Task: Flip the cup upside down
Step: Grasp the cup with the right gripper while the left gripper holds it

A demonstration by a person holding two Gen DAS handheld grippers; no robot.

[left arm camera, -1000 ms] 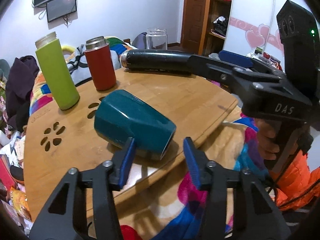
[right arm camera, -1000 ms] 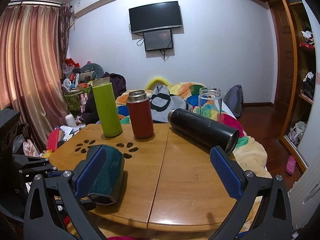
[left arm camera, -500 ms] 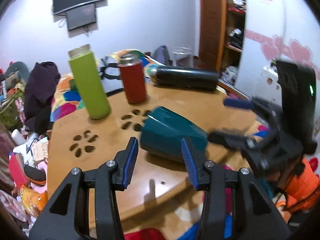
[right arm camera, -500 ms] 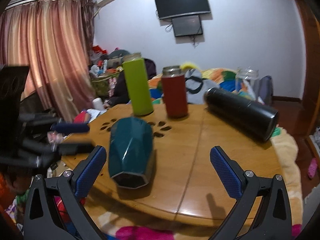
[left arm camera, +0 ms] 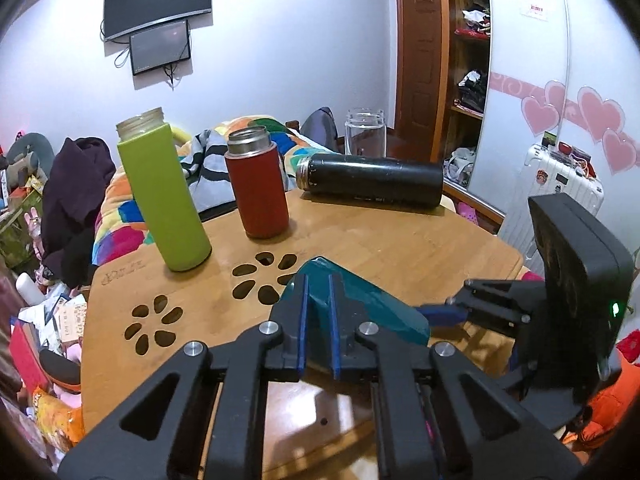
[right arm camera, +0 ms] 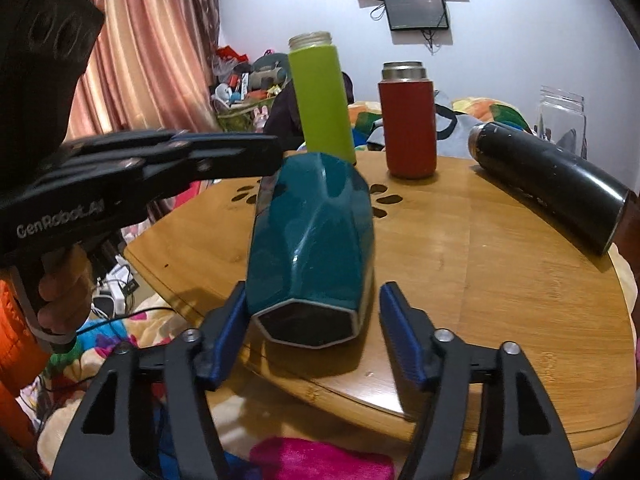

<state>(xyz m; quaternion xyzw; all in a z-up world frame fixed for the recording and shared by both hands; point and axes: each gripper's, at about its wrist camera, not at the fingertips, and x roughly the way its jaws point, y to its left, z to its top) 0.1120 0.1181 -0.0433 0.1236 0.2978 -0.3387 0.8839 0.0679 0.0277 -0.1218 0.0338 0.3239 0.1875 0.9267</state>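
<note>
A dark teal faceted cup (right arm camera: 312, 236) lies on its side on the round wooden table (right arm camera: 500, 272), its hexagonal mouth facing the right wrist camera. My right gripper (right arm camera: 310, 320) is open, its blue pads on either side of the cup's mouth end, left pad touching or nearly so. My left gripper (left arm camera: 318, 320) has its jaws narrowed close together against the cup's side (left arm camera: 360, 300); whether they pinch it is unclear. The left gripper also shows in the right wrist view (right arm camera: 240, 156), touching the cup's far upper side.
A green bottle (left arm camera: 162, 196) and a red flask (left arm camera: 258, 188) stand upright at the back. A black flask (left arm camera: 372, 180) lies on its side at the back right. A glass jar (left arm camera: 365, 132) stands beyond the table. Bedding and clutter surround the table.
My left gripper's jaws have narrowed and moved onto the cup's side. My right gripper has moved in around the cup's mouth end and narrowed its opening. The cup now points at the right camera.
</note>
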